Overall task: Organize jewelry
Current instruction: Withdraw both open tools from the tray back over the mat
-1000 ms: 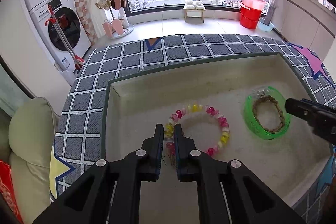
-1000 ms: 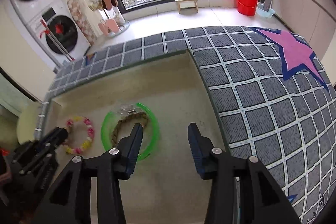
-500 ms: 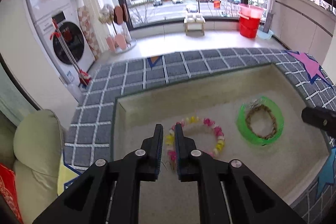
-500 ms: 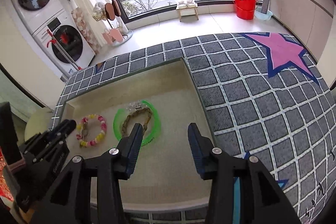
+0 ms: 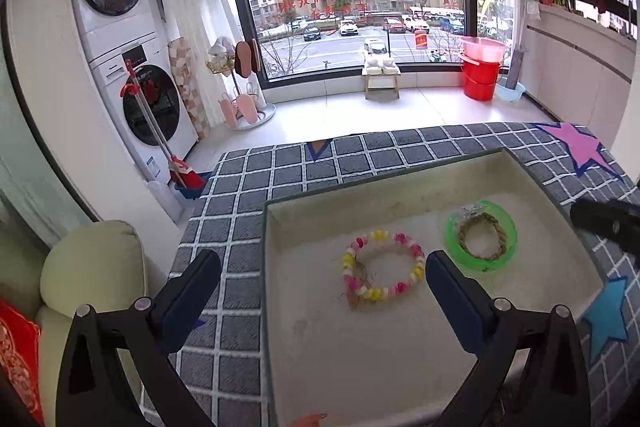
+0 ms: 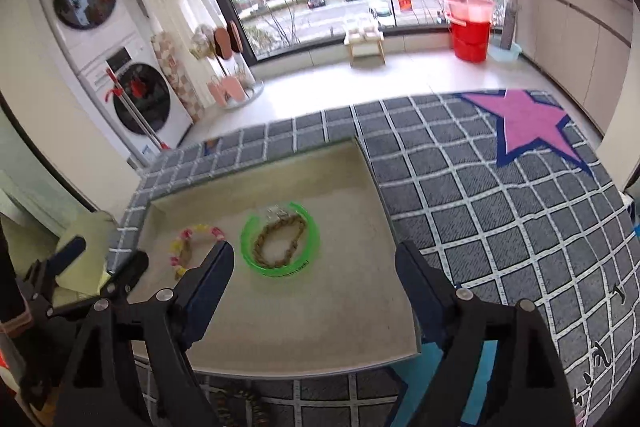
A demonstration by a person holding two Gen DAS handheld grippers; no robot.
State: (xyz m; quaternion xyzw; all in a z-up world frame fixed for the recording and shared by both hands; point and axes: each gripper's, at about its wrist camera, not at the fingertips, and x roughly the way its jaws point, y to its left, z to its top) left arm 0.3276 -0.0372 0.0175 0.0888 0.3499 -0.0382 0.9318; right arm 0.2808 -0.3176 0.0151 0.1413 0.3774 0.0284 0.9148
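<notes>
A shallow beige tray (image 5: 400,367) (image 6: 280,327) sits on a grey checked cloth. In it lie a pink, yellow and white bead bracelet (image 5: 383,271) (image 6: 192,247), a green bangle (image 5: 482,235) (image 6: 280,245) and a braided rope bracelet (image 5: 481,237) (image 6: 280,241) inside the bangle. My left gripper (image 5: 323,283) is wide open and empty, raised above the tray's near left part. My right gripper (image 6: 314,275) is wide open and empty, above the tray's near edge.
The checked cloth (image 6: 480,187) with pink and blue stars covers the table. A cream cushion (image 5: 92,267) lies left of the table. Washing machines (image 5: 144,99), a small stool (image 5: 382,77) and a red bucket (image 5: 480,75) stand beyond. A braided cord (image 6: 240,403) lies below the tray's near edge.
My left gripper has opened wide and let go of the bead bracelet, which lies in the tray. Both grippers have risen and pulled back. My right gripper has opened wider.
</notes>
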